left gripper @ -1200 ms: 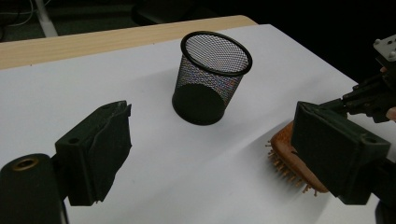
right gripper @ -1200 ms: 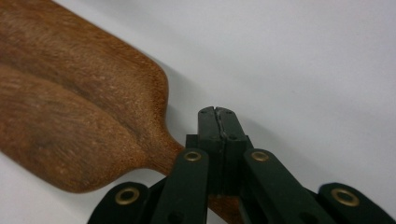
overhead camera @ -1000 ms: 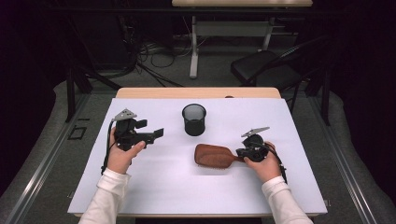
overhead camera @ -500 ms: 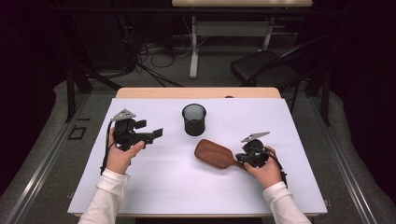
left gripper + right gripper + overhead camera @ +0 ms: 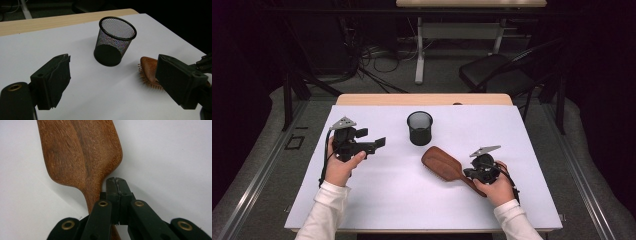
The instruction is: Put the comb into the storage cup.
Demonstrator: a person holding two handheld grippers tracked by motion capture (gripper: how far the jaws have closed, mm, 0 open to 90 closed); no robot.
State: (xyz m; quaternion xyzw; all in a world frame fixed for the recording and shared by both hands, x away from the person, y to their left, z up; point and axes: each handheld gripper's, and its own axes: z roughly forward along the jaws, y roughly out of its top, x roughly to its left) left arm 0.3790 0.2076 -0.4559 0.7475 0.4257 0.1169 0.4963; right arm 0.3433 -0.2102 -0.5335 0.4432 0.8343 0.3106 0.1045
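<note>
A brown wooden hairbrush (image 5: 442,162) lies bristles down on the white table, its head towards a black mesh cup (image 5: 419,127). My right gripper (image 5: 468,173) is shut, its jaws pressed pad to pad right beside the brush handle. In the right gripper view the closed tips (image 5: 117,182) sit at the right of the handle's neck, and the hairbrush (image 5: 80,152) runs under them. My left gripper (image 5: 372,137) hovers open at the table's left. In the left gripper view its wide-spread jaws (image 5: 113,62) frame the mesh cup (image 5: 115,40) and the hairbrush (image 5: 148,67).
The white sheet (image 5: 387,200) covers a wooden table (image 5: 422,99). Beyond the far edge stand a dark chair (image 5: 497,75), a desk leg (image 5: 419,50) and floor cables (image 5: 362,60).
The right hand has drawn a little towards the near edge. The brush has swung from lying crosswise to a diagonal, handle towards the person. The left gripper has stayed put.
</note>
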